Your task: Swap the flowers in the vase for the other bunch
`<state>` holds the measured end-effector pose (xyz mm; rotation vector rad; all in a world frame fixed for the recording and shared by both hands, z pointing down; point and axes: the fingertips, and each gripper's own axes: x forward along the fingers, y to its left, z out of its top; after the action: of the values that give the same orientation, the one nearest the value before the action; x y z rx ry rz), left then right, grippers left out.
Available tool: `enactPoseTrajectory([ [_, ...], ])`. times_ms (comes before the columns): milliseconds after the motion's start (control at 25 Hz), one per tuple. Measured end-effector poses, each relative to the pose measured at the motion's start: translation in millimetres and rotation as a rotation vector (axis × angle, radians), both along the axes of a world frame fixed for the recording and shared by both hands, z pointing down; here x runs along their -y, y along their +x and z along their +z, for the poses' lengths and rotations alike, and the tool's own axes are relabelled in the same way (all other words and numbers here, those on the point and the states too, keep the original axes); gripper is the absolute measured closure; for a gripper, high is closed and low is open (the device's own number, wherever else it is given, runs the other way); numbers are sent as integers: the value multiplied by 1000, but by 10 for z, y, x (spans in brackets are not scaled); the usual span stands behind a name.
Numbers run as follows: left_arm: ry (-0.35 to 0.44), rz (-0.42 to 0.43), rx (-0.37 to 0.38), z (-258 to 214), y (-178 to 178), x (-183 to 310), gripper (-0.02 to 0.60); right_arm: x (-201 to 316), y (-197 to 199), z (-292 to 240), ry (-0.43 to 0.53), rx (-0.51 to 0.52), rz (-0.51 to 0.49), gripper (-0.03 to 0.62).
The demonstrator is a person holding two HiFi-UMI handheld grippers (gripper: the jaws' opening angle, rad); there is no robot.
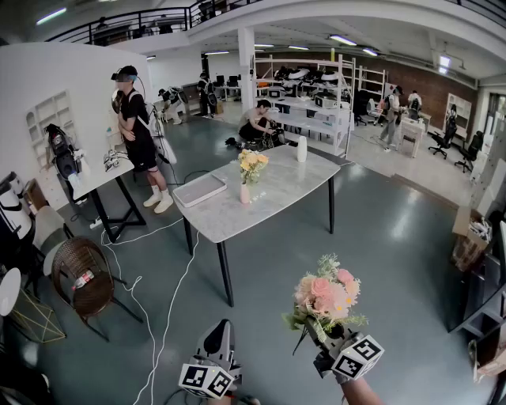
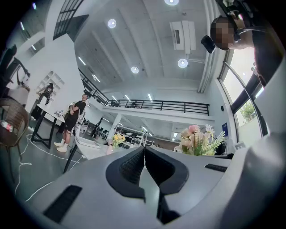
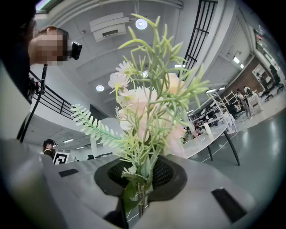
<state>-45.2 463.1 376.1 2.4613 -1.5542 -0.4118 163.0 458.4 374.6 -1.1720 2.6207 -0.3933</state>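
The pink bunch (image 1: 326, 294) is being gripped at the stems by the right tool (image 3: 143, 179), well apart from the vase (image 1: 245, 194). The yellow flowers (image 1: 252, 164) should first be lifted out by the shut, empty left tool (image 2: 144, 165).

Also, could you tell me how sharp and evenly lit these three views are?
Head view: bright, even, sharp; the fisheye curves the balcony railing. Left gripper view: round ceiling lights blow out white, corners vignette black. Right gripper view: the pink bouquet, close to the lens, looks pale and soft.
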Motion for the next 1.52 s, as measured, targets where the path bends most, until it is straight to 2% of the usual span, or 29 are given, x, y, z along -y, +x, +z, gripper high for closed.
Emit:
enactPoseTrajectory([
  [400,22,3,18,-65,528,-272,563,-293,322,-13,27,-1,-35,505],
  [600,9,22,34,-50,759,-409,563,-391,440,-23,28,13,-45,505],
  [720,-9,14,58,7,776,-432,563,-369,459,62,6,31,-42,503],
  [1040,13,-25,46,-6,670,-49,563,5,374,19,29,44,-55,502],
  [1280,43,1,82,-115,714,370,563,423,363,7,15,69,-32,500],
  [1520,38,-2,76,-139,571,749,563,788,257,-10,4,64,-27,499],
])
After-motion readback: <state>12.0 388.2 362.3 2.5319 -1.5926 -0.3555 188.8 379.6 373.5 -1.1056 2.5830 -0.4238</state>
